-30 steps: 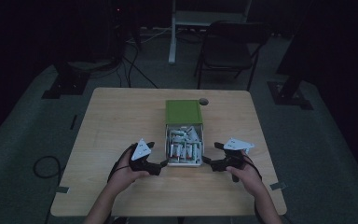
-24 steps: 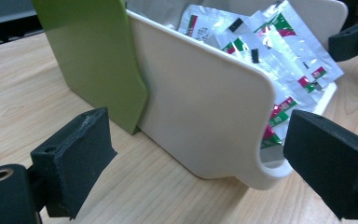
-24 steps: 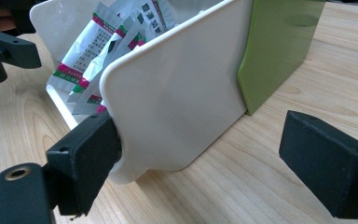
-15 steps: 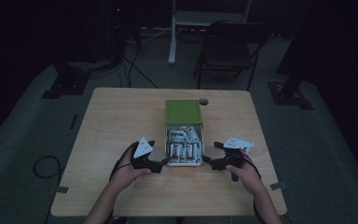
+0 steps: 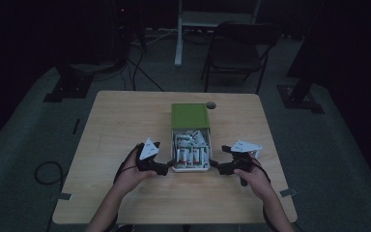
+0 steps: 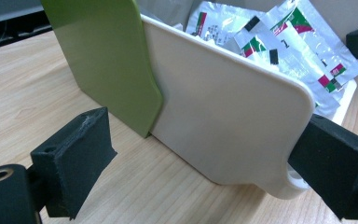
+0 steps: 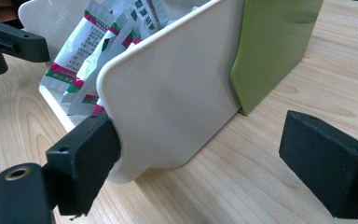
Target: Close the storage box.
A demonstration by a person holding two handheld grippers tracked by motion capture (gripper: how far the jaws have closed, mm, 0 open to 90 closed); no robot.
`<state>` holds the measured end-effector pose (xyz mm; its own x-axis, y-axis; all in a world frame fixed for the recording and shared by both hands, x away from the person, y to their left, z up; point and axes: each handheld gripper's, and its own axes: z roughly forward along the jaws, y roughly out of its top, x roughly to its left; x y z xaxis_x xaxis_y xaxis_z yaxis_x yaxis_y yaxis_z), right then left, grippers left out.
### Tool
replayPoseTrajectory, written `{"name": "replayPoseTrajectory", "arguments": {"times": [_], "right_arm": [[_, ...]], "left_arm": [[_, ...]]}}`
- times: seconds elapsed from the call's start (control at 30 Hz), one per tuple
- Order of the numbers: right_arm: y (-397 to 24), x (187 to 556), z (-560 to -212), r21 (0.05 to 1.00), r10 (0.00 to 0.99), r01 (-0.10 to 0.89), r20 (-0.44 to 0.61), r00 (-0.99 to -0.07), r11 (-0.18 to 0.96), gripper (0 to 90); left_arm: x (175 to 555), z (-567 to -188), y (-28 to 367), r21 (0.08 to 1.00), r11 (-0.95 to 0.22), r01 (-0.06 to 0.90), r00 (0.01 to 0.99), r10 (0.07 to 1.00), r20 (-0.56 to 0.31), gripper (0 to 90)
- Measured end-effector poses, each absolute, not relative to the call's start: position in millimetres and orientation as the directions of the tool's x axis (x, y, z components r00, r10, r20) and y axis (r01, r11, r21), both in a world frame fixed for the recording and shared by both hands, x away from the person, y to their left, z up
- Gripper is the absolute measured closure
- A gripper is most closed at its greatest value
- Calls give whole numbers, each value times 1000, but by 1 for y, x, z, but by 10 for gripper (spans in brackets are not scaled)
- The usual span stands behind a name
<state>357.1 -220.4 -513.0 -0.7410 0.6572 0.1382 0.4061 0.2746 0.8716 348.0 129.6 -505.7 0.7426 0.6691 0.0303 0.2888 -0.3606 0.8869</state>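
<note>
From above we see a dim, underexposed scene: the room beyond the pale wooden table sinks into near black, and detail is soft and grainy. Up close we get bright, even light. The glossy green plastic sleeve carries a soft sheen, and the crinkled clear sachets with red and green print catch small glints. The nearest black foam claw pads look slightly soft, with faint shadows beneath the white plastic tray wall.
</note>
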Motion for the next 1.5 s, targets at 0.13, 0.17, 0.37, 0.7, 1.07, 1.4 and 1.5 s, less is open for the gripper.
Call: {"name": "replayPoseTrajectory", "arguments": {"times": [0.13,0.17,0.37,0.7,1.07,1.4,1.5], "right_arm": [[-221,358,-514,873,666,409,140,-733,266,115],[-221,358,-514,874,669,410,142,-730,262,115],[-221,360,-515,875,675,411,144,-724,255,115],[-220,364,-514,874,681,411,137,-719,259,115],[-219,368,-514,872,685,412,131,-717,264,115],[-218,371,-513,869,686,412,125,-717,273,115],[-217,372,-512,868,687,413,122,-717,276,115]], "left_arm": [[352,-506,129,886,-357,296,748,664,18,82],[353,-507,129,887,-352,299,746,665,12,82],[356,-508,130,889,-345,300,744,669,9,82],[359,-509,130,887,-334,318,740,673,-12,82],[362,-508,129,886,-337,318,733,680,-4,82],[365,-508,130,885,-336,322,731,682,-7,82],[367,-509,130,887,-332,321,728,686,-7,82]]}}
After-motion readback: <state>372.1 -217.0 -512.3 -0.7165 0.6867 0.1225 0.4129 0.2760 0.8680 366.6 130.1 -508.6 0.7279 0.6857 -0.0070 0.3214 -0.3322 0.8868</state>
